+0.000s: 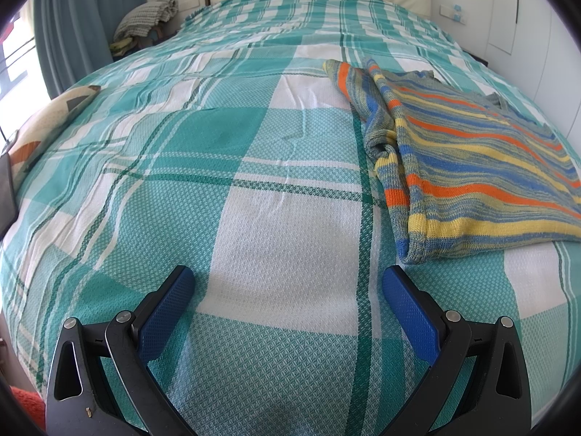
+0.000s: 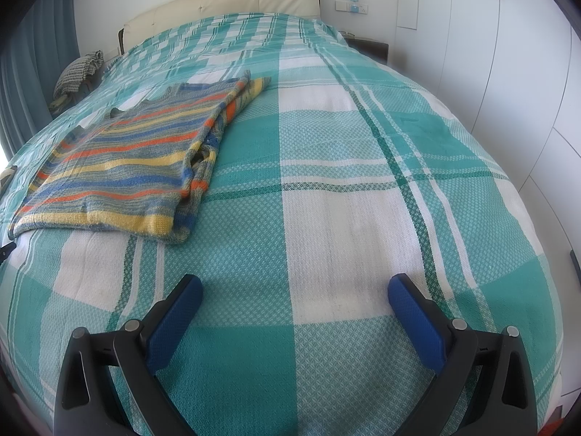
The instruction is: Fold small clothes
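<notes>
A small knitted sweater (image 1: 468,160) with blue, yellow, orange and grey stripes lies flat on the bed, its sleeves folded in along the sides. It fills the right side of the left wrist view and the left side of the right wrist view, sweater (image 2: 120,167). My left gripper (image 1: 288,279) stands open above the bedspread, near the sweater's hem corner and a little to its left. Well to the right of the sweater, my right gripper (image 2: 295,289) is open too. Neither holds anything.
A teal and white checked bedspread (image 1: 225,152) covers the whole bed. A cream headboard (image 2: 225,3) stands at the far end. A folded checked cloth (image 1: 149,18) rests on a stand beside blue curtains. White wardrobe doors (image 2: 508,72) line the right side.
</notes>
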### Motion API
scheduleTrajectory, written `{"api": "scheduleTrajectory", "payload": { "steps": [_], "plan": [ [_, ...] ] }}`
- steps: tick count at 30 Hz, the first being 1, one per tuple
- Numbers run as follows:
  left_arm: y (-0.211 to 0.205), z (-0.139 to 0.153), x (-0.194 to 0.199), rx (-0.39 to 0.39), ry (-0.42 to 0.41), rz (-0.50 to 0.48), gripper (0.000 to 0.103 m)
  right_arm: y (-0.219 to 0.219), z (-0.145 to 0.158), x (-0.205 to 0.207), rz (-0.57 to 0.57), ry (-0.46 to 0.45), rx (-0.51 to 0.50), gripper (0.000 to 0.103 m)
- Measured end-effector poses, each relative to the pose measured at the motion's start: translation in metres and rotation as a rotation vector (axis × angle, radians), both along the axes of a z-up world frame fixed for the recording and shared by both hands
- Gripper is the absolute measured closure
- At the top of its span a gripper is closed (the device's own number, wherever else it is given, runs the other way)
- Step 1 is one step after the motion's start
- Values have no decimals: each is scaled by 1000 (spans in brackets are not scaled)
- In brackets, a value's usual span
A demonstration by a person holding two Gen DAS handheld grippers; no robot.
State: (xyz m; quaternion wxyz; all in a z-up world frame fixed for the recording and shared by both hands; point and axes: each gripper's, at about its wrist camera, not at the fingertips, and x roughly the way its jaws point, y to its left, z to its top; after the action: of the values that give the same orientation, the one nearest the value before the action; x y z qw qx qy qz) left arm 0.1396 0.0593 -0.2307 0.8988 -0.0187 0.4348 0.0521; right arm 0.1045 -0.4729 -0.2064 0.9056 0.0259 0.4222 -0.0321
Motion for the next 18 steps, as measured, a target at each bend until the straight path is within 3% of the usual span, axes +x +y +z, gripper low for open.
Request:
{"api": "scheduleTrajectory", "payload": {
  "steps": [6, 10, 14, 16, 18],
  "plan": [
    [-3, 16, 0, 44, 51, -11, 3, 0, 1, 1, 0, 6, 1, 2],
    [-35, 59, -22, 123, -58, -111, 4, -3, 5, 1, 4, 32, 26, 2],
    [-109, 91, -35, 1, -104, -385, 4, -16, 24, 4, 15, 56, 132, 2],
    [-161, 93, -29, -66, -78, -563, 4, -27, 39, 13, 23, 24, 185, 2],
    [-218, 86, -21, -78, -56, -702, 4, -36, 54, 34, 45, 6, 209, 2]
  ]
}}
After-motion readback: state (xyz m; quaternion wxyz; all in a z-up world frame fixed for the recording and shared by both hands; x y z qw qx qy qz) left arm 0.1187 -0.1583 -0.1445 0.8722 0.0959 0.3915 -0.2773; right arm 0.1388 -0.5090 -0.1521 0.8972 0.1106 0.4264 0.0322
